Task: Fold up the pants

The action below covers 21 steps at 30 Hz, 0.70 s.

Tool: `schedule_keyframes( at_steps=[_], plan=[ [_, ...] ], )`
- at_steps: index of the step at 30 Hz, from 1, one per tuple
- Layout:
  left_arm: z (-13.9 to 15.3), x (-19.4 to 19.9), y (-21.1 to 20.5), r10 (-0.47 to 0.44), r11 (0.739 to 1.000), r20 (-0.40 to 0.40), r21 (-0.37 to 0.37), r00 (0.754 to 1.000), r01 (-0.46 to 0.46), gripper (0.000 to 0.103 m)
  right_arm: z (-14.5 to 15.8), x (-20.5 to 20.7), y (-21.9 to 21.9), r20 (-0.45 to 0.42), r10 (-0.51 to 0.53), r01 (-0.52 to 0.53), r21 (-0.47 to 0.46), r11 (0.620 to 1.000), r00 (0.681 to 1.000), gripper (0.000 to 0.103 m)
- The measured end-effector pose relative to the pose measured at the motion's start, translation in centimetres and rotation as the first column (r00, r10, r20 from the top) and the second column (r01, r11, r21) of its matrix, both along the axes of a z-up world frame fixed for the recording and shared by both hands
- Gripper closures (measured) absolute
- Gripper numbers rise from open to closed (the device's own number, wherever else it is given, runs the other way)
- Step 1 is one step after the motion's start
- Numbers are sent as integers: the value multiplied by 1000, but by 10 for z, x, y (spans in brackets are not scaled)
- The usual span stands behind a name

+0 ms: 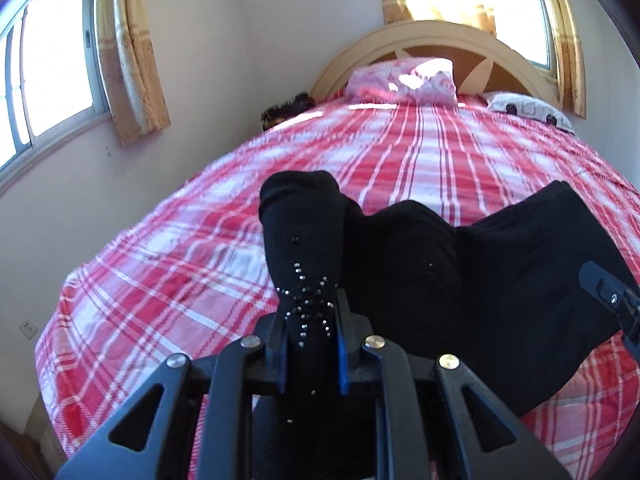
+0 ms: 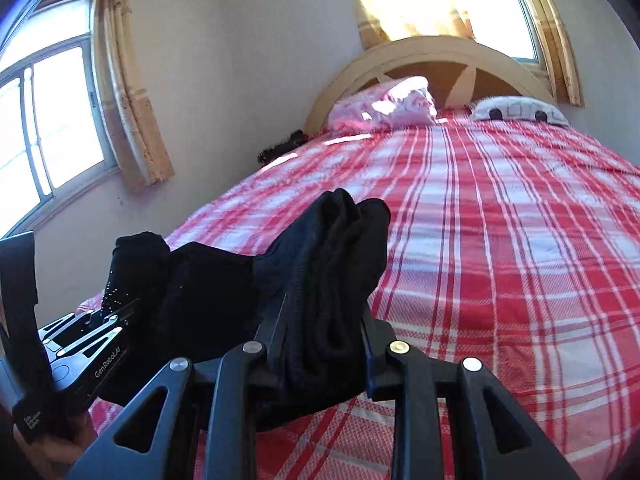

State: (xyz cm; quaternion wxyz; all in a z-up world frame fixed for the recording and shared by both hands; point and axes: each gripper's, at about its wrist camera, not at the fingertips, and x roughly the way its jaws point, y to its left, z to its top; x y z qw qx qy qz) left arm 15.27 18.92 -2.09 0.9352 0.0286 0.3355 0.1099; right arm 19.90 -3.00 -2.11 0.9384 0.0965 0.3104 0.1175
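Left wrist view: your left gripper (image 1: 310, 312) has its fingers clamped on a studded end of the black pants (image 1: 420, 248), which drape rightward over the bed (image 1: 440, 152).

Right wrist view: your right gripper (image 2: 324, 320) pinches a thick bunch; the fabric looks soft and light, so grip hems.

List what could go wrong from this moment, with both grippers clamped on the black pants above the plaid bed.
1. The left gripper pinches only a narrow studded strip of the black pants; that strip could slip out.
2. The right gripper holds a thick bunched wad, so layers may release unevenly and spoil the fold.
3. The fabric sags between the two grippers onto the plaid bedspread; it could land creased there.
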Motion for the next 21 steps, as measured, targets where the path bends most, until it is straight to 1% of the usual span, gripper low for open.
schedule_keyframes(
  at_steps=[3,4,5,7,8,12,14,17,21],
  plan=[
    [-14,4,0,11,1000,-27,27,1000,-10,84,-25,11,3,-52,-23,22,-28,999,998,75],
    [-18,4,-1,11,999,-32,33,999,-10,84,-32,14,1,-69,-29,27,-26,999,997,75],
    [-23,5,0,12,999,-43,33,999,-11,84,-38,16,-4,-93,-39,39,-2,999,995,75],
    [-27,9,1,16,1000,-64,25,998,-14,84,-42,20,-11,-119,-48,52,30,998,992,75],
    [-28,10,1,18,1000,-73,22,997,-16,84,-45,21,-11,-130,-50,54,30,998,990,75],
    [-34,14,0,19,999,-101,31,995,-16,84,-50,24,-6,-148,-52,53,5,999,988,75],
    [-36,15,-2,20,999,-109,40,994,-16,84,-53,25,-7,-156,-53,55,10,998,986,74],
    [-38,17,-2,22,999,-115,51,993,-16,84,-54,25,-7,-164,-53,56,17,998,985,74],
    [-39,18,-4,26,997,-116,71,993,-18,84,-53,25,-5,-160,-54,55,-1,999,986,74]
  ],
)
